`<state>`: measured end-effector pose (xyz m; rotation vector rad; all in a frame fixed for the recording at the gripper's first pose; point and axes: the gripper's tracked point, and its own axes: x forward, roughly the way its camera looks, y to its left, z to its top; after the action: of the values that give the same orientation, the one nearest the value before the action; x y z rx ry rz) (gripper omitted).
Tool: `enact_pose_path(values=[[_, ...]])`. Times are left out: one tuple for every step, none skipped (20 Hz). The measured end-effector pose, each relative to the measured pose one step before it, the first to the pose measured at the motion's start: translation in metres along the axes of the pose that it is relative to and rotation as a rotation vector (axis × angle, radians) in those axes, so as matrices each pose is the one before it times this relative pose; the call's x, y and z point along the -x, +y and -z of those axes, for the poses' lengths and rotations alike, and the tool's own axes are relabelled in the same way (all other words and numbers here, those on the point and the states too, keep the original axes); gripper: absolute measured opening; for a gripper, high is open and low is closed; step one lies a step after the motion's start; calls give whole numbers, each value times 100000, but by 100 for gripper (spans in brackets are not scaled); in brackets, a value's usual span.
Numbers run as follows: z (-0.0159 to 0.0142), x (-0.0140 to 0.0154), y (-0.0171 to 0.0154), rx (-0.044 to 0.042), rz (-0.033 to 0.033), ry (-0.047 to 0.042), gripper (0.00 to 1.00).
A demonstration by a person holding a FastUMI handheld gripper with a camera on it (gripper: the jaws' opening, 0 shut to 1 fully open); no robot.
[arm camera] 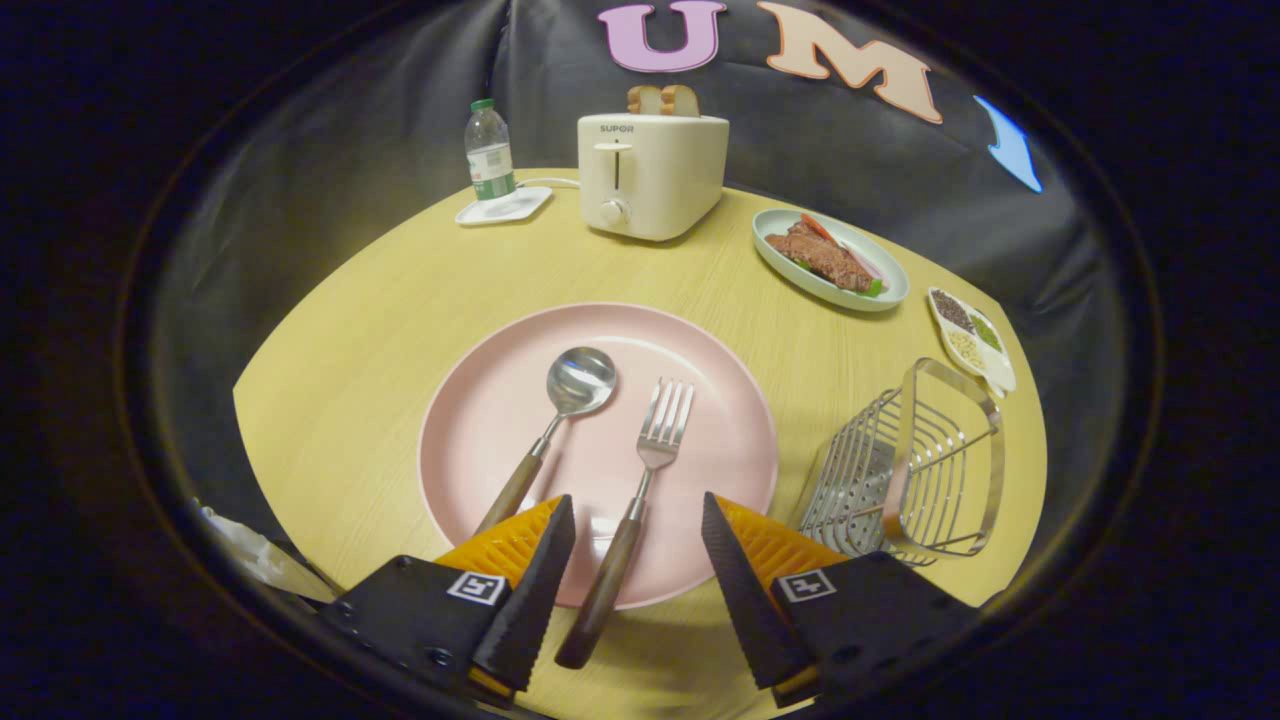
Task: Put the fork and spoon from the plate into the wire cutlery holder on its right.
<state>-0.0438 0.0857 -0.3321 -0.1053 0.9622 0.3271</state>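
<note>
— Jaws? 
— Wide apart, gripping nothing; the gripper (638,545) has the fork (633,500) handle lying between its fingers, untouched as far as I can tell.
— How will it handle?
— Light, stiff, probably slick at the metal neck (take the wooden handle). Spoon (550,425) lies just left on the plate (480,420); holder (915,465) sits right of the fingers.
</note>
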Motion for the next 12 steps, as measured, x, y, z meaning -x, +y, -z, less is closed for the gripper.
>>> enact_pose_path(values=[[204, -68, -104, 182, 538, 921, 74], [181, -353, -170, 122, 538, 669, 68], [183, -164, 119, -41, 459, 808, 62], [194, -79, -1, 17, 180, 1208, 57], [143, -19, 171, -199, -325, 866, 51], [-57, -86, 178, -175, -389, 648, 45], [165, -7, 270, 1, -540, 881, 45], [115, -44, 204, 283, -469, 883, 45], [-254, 275, 49, 1170, 870, -1, 45], [66, -918, -524, -226, 1957, -580, 39], [200, 423, -36, -446, -143, 622, 32], [-28, -84, -49, -677, -215, 227, 26]])
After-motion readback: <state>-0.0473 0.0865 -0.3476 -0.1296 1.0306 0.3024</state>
